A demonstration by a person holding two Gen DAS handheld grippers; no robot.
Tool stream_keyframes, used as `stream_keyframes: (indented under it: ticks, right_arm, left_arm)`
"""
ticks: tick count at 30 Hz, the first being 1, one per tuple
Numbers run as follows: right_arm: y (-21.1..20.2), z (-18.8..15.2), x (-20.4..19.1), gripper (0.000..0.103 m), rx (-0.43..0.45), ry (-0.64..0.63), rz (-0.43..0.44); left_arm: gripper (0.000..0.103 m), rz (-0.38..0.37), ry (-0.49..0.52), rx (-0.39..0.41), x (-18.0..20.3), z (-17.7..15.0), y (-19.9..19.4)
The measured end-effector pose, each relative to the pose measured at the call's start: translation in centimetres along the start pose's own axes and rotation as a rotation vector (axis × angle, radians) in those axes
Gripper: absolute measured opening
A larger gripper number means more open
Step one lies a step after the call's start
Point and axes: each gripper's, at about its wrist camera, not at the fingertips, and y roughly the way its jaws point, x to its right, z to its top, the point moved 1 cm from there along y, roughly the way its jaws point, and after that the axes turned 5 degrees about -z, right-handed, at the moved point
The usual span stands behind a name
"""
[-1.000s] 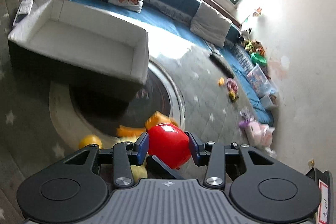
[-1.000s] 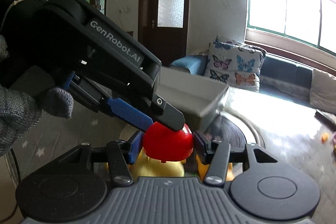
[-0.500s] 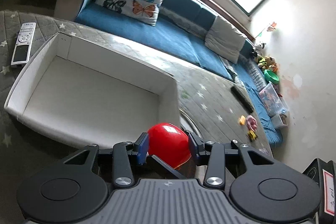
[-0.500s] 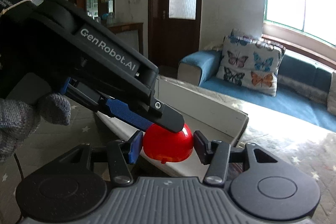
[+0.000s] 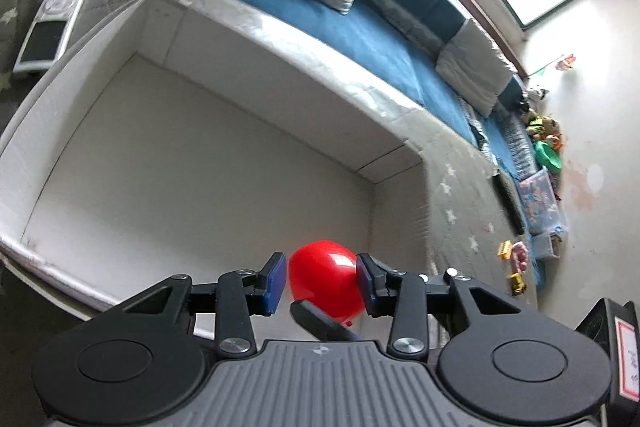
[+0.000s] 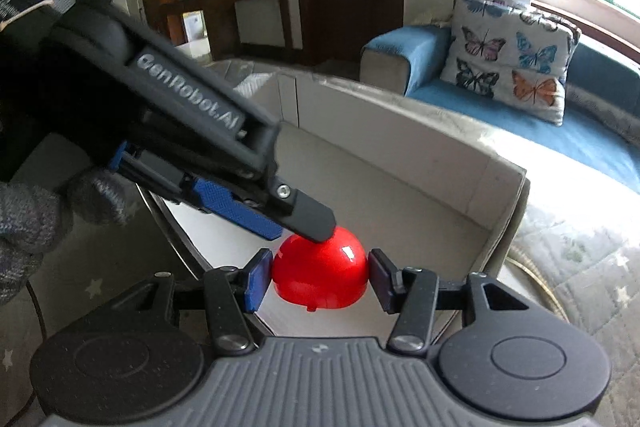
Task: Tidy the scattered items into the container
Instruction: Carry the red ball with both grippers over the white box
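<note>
Red dome toy (image 6: 320, 277) hangs over the white container (image 5: 192, 163), clamped between the right gripper (image 6: 318, 281) fingers. Left gripper (image 5: 321, 283) fingers are closing around it, one pad touching.

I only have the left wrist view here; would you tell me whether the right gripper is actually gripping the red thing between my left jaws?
Observer: Yes. In the right wrist view the right gripper has its jaws against both sides of the red dome.
Operator: Thank you. How does the left gripper sit on it from that side?
Observer: One dark finger of the left gripper rests its tip on the dome's top. The left jaws are closing, with the dome between them.
Operator: And what is holding the left gripper?
Observer: A gloved hand in grey knit, at the left edge of the right wrist view.
</note>
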Motion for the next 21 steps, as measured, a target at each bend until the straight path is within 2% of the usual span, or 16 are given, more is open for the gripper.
stream_keyframes:
  ticks: [3,12,21]
  right_arm:
    - [0.2,-0.4,0.0,0.053,-0.018,-0.011,0.003]
    - [-0.1,-1.0,0.3,0.053,-0.062,-0.031,0.061]
    - [-0.6,-1.3,-0.5,0.053,-0.108,-0.057,0.097]
  left_arm:
    - [0.038,0.025,0.003,0.006,0.0,-0.6,-0.3]
    - [0.038,0.091,-0.009,-0.003,1.3,-2.9,-0.8]
    - [0.037,0.114,-0.039,-0.011,1.8,-5.0,-1.5]
